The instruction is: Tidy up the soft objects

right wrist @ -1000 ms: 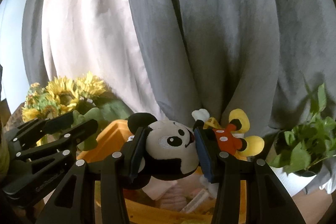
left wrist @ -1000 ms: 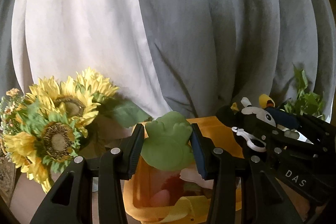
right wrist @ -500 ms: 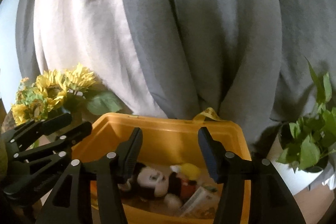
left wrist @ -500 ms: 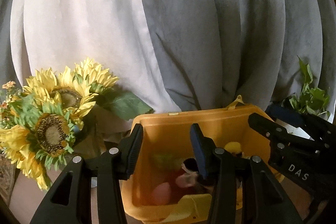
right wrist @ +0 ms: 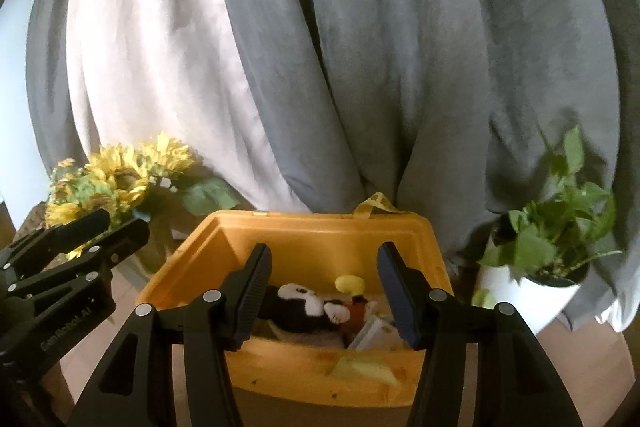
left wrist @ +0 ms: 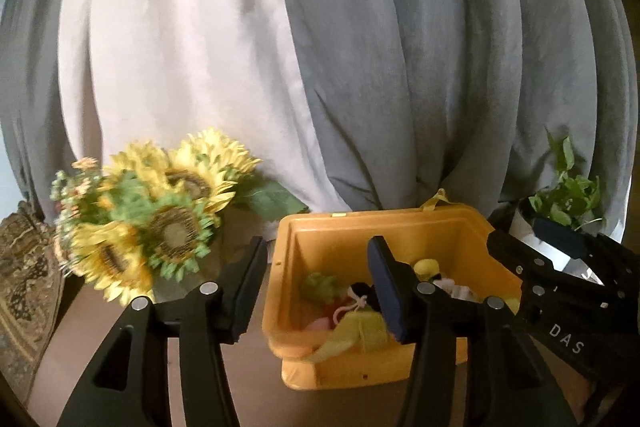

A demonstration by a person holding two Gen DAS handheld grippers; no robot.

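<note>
The soft toys, a black-and-white mouse doll (right wrist: 316,307) and a green plush (left wrist: 320,287), are seen lying in the yellow bin (right wrist: 320,227), judged light and squashy, best pinched mid-body, while the left gripper (left wrist: 316,291) and right gripper (right wrist: 324,295) are opening, nothing held between them.

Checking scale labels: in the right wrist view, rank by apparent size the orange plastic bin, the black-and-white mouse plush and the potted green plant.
1. Orange plastic bin
2. Potted green plant
3. Black-and-white mouse plush, partly hidden by a finger, so less sure.

Plush toys (right wrist: 316,307) in bin (right wrist: 320,227), sunflowers (right wrist: 120,175) left, plant (right wrist: 560,207) right
</note>
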